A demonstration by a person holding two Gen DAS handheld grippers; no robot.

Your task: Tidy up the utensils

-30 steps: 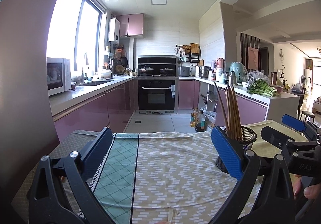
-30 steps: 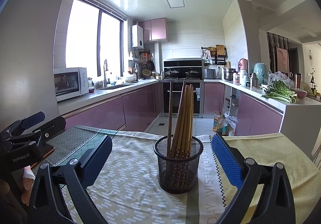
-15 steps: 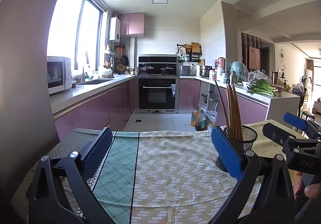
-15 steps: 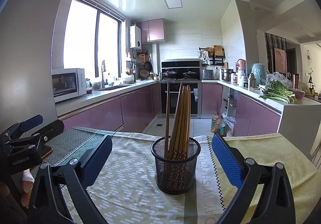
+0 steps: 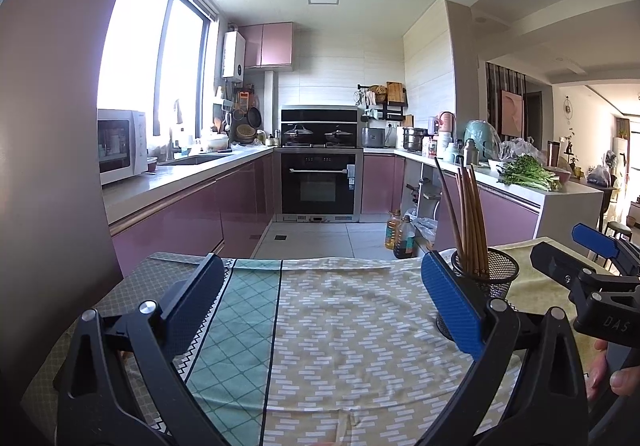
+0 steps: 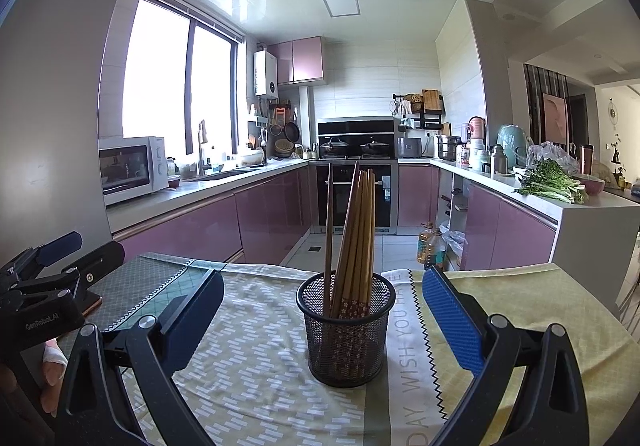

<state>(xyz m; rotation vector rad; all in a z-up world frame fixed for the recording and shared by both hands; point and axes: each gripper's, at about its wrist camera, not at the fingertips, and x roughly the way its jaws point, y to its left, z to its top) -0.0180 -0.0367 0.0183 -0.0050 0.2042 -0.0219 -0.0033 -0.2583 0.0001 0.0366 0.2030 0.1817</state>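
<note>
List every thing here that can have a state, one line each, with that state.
Left gripper: jaws open, empty, above the tablecloth.
Right gripper: jaws open, empty, mesh holder between them, untouched.
Mesh holder: upright on the tablecloth.
Chopsticks: standing in the holder, leaning.
Oven door: closed.
Microwave: door closed.
</note>
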